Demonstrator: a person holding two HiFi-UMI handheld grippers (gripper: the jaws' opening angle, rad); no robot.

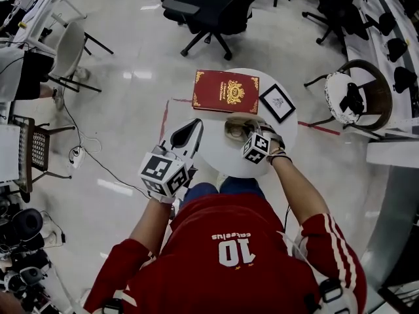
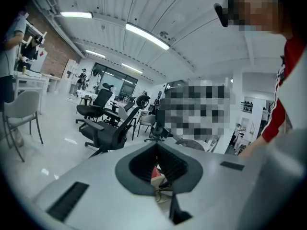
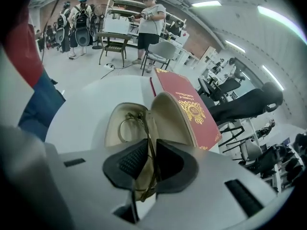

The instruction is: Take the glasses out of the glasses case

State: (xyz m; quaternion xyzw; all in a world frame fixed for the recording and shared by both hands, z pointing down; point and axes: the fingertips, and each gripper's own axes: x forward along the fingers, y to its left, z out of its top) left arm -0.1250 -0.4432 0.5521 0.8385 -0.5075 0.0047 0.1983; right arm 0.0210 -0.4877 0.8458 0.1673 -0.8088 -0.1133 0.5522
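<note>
We are looking down on one round white table (image 1: pixel 219 162), and everything else is lying on or near it. One red book (image 1: pixel 226 91) with gold ornament is lying flat at the far side.

We are seeing two grippers. The left gripper (image 1: pixel 194 125) is hanging at the table's left edge, well apart from the case. In its own view its jaws are pressing together with nothing between them. The right gripper (image 1: pixel 245 132) is reaching into the case from the near side.

One glasses case (image 1: pixel 237 126) is sitting just in front of the book. It is standing open, showing a cream lining, with its lid (image 3: pixel 168 116) tilting up toward the book.

One small black-framed card (image 1: pixel 277 103) is lying just right of the book, near the case.

One pair of thin gold-wire glasses (image 3: pixel 145 133) is lying partly inside the case, with a lens ring resting in the lower half. The right gripper's jaws are pinching the wire frame where it is running out between the pads.
</note>
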